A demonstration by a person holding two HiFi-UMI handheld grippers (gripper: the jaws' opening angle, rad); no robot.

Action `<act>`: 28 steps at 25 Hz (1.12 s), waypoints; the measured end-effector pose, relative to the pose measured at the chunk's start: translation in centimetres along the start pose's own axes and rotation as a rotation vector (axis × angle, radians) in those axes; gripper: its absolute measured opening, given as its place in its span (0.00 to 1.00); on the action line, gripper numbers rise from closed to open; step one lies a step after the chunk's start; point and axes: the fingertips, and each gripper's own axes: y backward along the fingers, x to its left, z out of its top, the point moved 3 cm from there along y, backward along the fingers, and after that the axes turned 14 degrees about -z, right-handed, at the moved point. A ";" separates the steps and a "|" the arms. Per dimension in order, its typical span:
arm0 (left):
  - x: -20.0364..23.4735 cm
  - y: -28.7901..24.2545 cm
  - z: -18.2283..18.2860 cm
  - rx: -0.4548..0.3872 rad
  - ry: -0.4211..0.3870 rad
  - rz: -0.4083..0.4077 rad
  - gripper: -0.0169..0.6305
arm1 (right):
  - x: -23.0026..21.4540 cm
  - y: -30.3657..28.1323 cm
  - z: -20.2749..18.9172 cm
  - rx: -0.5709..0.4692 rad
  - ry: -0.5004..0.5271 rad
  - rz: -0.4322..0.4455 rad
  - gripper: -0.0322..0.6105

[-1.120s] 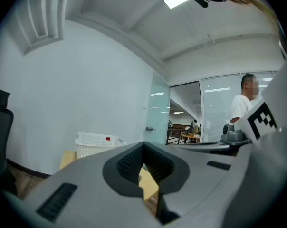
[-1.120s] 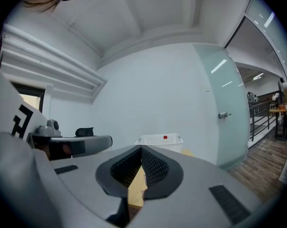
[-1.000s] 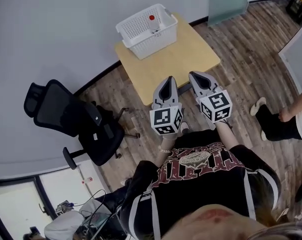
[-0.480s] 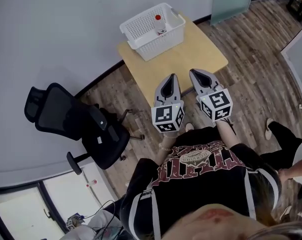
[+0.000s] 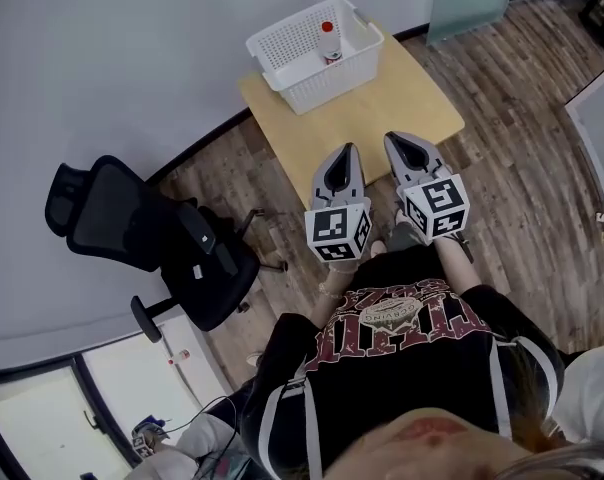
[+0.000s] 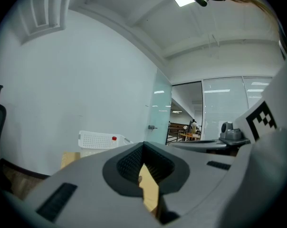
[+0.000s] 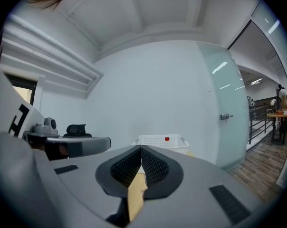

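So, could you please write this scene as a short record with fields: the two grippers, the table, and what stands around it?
table: light wood, set near the wall
basket: white, perforated, at the table's far corner
bottle: red cap, upright inside the basket
left gripper: fingers together, nothing between them; points toward the table
right gripper: fingers together, nothing between them; beside the left gripper
office chair: black, on the wooden floor, left of the table

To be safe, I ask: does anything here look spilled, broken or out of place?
Nothing stands out: the white basket sits level on the table, the bottle stands inside it, and nothing is spilled.
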 end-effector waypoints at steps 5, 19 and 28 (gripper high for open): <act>1.1 -0.7 0.1 -0.002 0.005 0.023 0.09 | 0.1 -1.5 0.2 0.001 -0.002 0.031 0.08; 3.4 -5.4 1.1 -0.013 0.000 0.106 0.09 | -2.5 -7.3 1.5 0.003 0.006 0.118 0.08; 5.0 -9.1 2.7 -0.029 0.003 0.170 0.09 | -4.3 -11.2 3.7 -0.006 0.025 0.192 0.08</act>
